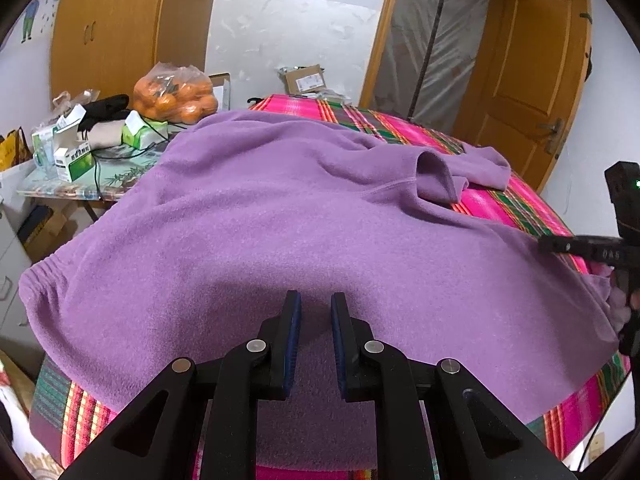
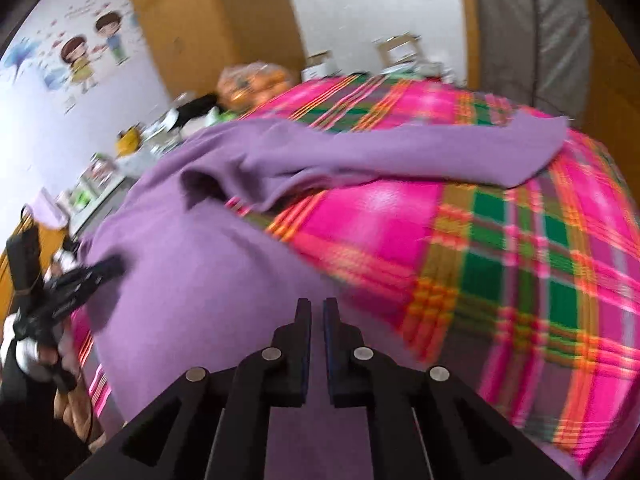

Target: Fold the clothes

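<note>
The purple fleece sweater (image 1: 260, 216) lies spread flat on a bed covered by a pink, green and orange plaid blanket (image 1: 516, 204). Its ribbed hem (image 1: 44, 280) sits at the near left corner of the bed in the left wrist view, and the body runs away from there toward the far side, so its long axis goes from the near edge of the bed to the far one. One sleeve (image 2: 400, 148) stretches off sideways across the blanket, its cuff end pointing toward the door (image 1: 532, 64); where it meets the body the cloth is bunched into a raised fold (image 1: 436, 172).

The left gripper (image 1: 316, 300) hovers just over the near part of the sweater, its jaws parted by a narrow gap with nothing between them. The right gripper (image 2: 317, 304) is over the sweater's edge beside the bare blanket; its jaws stand a slit apart and hold nothing, though that view is blurred.

A bag of oranges (image 1: 176, 94) and small boxes (image 1: 74, 160) crowd a side table (image 1: 60, 190) next to the bed.
</note>
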`<state>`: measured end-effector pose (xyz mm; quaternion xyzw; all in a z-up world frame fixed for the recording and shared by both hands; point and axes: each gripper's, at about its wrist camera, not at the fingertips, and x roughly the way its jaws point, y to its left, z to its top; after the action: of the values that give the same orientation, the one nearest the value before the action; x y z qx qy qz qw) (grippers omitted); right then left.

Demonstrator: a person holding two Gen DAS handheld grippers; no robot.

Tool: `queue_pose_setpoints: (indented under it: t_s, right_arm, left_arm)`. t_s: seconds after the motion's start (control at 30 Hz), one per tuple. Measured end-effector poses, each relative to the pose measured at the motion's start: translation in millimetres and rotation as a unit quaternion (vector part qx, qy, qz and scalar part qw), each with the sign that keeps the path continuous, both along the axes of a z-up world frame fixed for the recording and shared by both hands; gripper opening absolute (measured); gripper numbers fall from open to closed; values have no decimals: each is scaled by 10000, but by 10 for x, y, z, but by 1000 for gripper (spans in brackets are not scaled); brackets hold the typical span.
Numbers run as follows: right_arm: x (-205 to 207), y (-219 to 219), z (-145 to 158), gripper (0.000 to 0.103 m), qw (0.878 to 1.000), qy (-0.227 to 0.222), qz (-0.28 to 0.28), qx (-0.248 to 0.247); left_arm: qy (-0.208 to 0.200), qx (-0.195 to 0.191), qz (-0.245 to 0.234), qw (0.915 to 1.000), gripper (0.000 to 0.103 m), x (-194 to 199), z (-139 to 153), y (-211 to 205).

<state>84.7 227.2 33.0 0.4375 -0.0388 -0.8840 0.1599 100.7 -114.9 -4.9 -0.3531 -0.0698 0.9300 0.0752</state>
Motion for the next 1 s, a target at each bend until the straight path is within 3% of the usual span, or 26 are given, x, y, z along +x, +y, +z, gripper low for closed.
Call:
queue_pose_setpoints:
  t_s: [0.13,0.27,0.4,0.67,0.87,1.0]
  right_arm:
    - [13,267,23,3,9991,9,-429,-57]
    - [61,583,84,15,9960,68,-876,-134]
    - [418,1148,186,23,9856,204,-1679,-71]
    - [1069,2072,180,32,9403,285,-3385,-187]
    - [1345,2450,117,36,9100,295,-4125,-278]
    - [1443,2665,-27,37,8879,72,-4588,-335]
  left_arm:
    - [-81,-19,-32,10000,15,-7,12,-9]
    - [-185,-121,5,9998,16,-23,36,21]
    - [-245,11,-173,9996,16,-41,65,161]
    - [-276,35,-844,9960,16,-128,64,690]
    - [-270,-63,-866,9959,16,-137,63,794]
    - [-245,-115,-837,9961,16,-127,59,805]
